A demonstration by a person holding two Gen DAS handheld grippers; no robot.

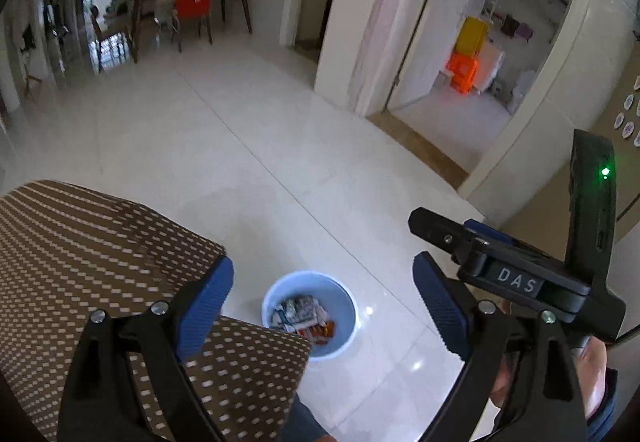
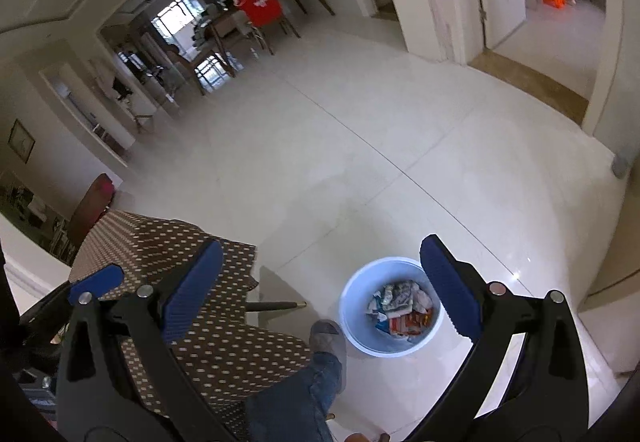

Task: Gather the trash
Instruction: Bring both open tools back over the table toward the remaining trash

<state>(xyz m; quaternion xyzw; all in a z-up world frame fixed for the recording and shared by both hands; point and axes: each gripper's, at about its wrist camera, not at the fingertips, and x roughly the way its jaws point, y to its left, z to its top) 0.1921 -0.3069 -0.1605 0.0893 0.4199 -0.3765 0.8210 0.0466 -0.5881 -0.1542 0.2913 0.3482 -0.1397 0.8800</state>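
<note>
A light blue bin point(image 1: 344, 306) stands on the white tiled floor, holding crumpled wrappers and paper trash point(image 1: 304, 316). It also shows in the right wrist view point(image 2: 360, 326) with the trash point(image 2: 402, 310) inside. My left gripper point(image 1: 324, 306) is open and empty, high above the bin. My right gripper point(image 2: 320, 286) is open and empty too, above the floor left of the bin. The right gripper's body point(image 1: 520, 274) shows at the right of the left wrist view.
A table with a brown dotted cloth point(image 1: 100, 262) lies at lower left, also in the right wrist view point(image 2: 200, 322). The person's leg and shoe point(image 2: 320, 354) stand beside the bin. Dining chairs point(image 1: 192, 10) and doorways point(image 1: 460, 82) lie far off.
</note>
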